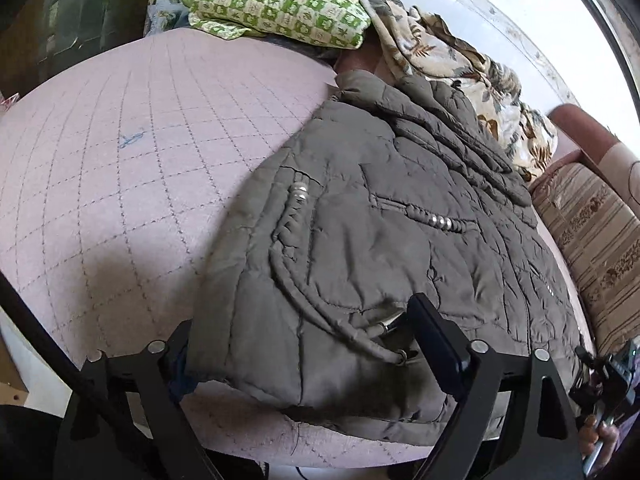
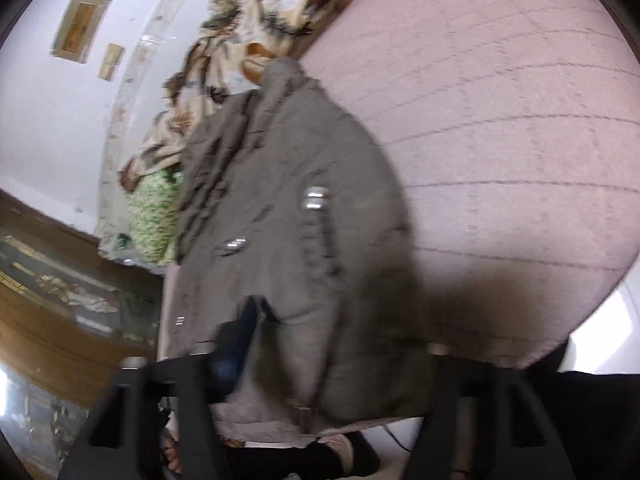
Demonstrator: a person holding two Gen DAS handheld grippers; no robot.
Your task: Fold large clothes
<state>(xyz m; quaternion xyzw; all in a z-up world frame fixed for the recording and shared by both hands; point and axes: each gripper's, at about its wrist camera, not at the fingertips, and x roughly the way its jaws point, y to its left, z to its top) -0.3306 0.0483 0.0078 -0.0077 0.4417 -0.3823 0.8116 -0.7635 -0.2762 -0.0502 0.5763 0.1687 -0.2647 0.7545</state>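
Note:
A grey-brown quilted jacket (image 1: 380,208) lies flat on the pink quilted bed cover (image 1: 132,152), collar far away, hem towards me. My left gripper (image 1: 308,340) stands open astride the hem's near left corner. Its right finger (image 1: 436,332) rests on top of the fabric, and its left finger (image 1: 178,344) sits at the jacket's side edge. In the blurred right wrist view my right gripper (image 2: 336,332) straddles the hem of the jacket (image 2: 296,200). Its left finger (image 2: 240,332) lies on the cloth and the other is hidden under it, so its grip is unclear.
A green patterned pillow (image 1: 276,4) and a floral blanket (image 1: 452,64) lie at the bed's far end beside the wall. A striped cushion (image 1: 592,236) lies right of the jacket. A hand (image 1: 596,436) holds the other gripper at lower right. Wooden furniture (image 2: 48,320) stands beyond the bed.

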